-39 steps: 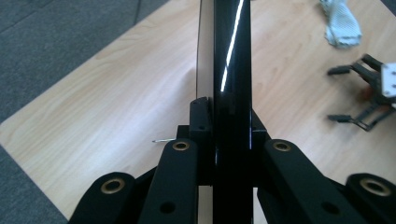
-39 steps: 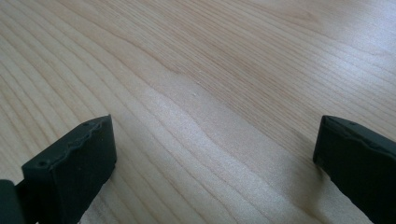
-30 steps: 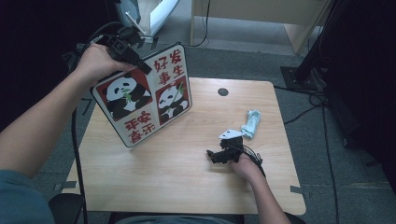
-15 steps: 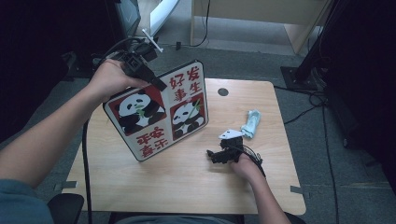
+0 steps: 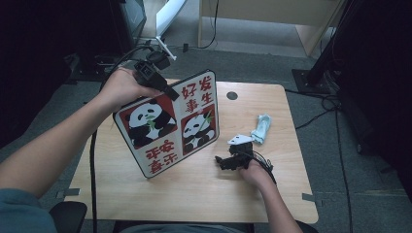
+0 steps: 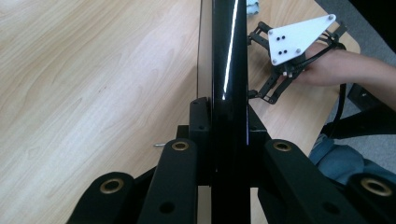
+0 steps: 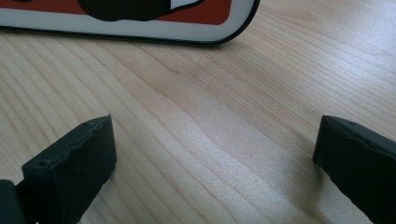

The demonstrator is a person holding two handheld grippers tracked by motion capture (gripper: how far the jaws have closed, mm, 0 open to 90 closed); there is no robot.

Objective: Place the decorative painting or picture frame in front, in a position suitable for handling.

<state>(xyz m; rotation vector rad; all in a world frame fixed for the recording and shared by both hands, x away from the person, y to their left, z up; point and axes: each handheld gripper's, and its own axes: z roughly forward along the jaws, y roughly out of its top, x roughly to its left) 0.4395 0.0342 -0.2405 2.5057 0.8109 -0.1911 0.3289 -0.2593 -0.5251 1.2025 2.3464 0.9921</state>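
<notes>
High view: my left tongs [image 5: 167,91] clamp the stiff, flat board [image 5: 167,124] by its top edge. Right tongs [image 5: 227,161] rest apart on the desk [image 5: 252,194]. It looks light but slippery.

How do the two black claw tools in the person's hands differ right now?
The left gripper is raised and shut on the top edge of the panda board; the right gripper rests low on the table. The left one's jaws clamp the board; the right one's stand wide apart with nothing between. Both are black and hand-held.
</notes>
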